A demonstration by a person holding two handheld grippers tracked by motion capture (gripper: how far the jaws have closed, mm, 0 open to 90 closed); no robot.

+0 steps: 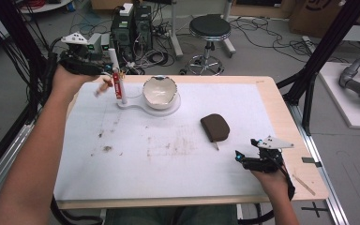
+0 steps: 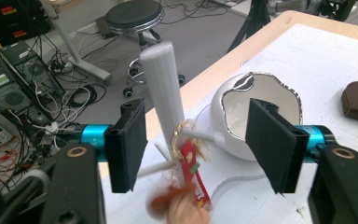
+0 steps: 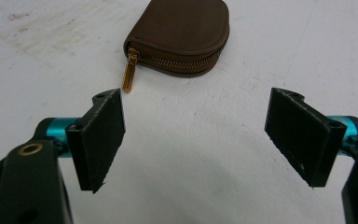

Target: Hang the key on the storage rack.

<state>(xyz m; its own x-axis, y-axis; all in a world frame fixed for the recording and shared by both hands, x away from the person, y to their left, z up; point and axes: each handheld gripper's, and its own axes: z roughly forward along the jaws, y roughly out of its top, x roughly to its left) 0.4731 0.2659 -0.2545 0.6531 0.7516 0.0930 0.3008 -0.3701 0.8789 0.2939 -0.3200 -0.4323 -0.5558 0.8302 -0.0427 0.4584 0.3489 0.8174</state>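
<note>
Left gripper view: left gripper (image 2: 200, 149), jaws parted and holding nothing, flanks red keychain (image 2: 193, 179) hung by its ring on white peg stand (image 2: 165, 88); right gripper (image 3: 198, 140) open, idle before brown pouch (image 3: 182, 35).

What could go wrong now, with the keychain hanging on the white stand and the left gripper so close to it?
1. The keychain hangs by its ring on a short peg of the white stand and looks blurred, perhaps swinging; it might slip off.
2. The left gripper is open around the stand's post, so pulling back sideways could tip the stand.
3. The white bowl sits on the same base just beside the post; a knock there could disturb it.
</note>
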